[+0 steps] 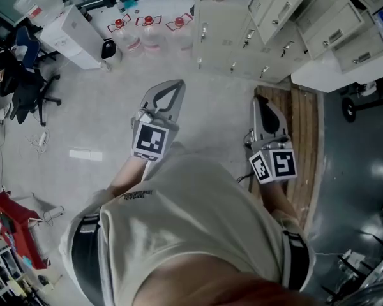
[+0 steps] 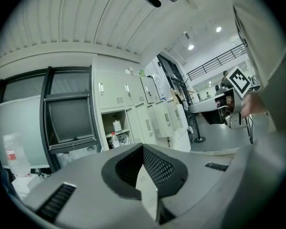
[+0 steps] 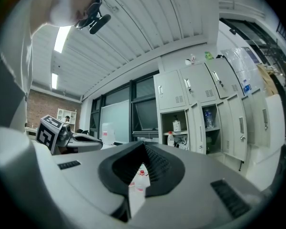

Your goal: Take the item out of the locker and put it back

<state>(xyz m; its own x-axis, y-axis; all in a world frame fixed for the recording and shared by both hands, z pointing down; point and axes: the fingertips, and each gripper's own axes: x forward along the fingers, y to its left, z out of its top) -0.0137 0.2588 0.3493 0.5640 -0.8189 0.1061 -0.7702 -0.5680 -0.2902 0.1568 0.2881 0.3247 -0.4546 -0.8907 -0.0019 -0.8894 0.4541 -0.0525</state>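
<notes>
A person (image 1: 191,222) stands on the open floor facing a grey locker bank (image 1: 277,18) with several doors swung wide, a tool in each hand pointed toward it and both well apart from the cabinets. In the right gripper view one open compartment (image 3: 183,120) sits ahead and a little to the right of that tool's line. From the left gripper view the same opening falls to the left of centre, so the target appears to lie between the two lines of aim, slightly above both. The left tool (image 1: 178,83) is clenched, its jaws meeting in a point with nothing between them. The right tool (image 1: 259,98) is likewise closed and empty. Which of the two is nearer cannot be told from these views, though the right one stands on the side where most of the locker bank lies. Inside the compartment a white bottle (image 3: 177,125) stands upright on the upper shelf, and a red-capped bottle (image 3: 170,139) stands upright below it. Which one is the item is not clear, but either has a vertical long axis, so it would likely call for level jaws opened from the front.
</notes>
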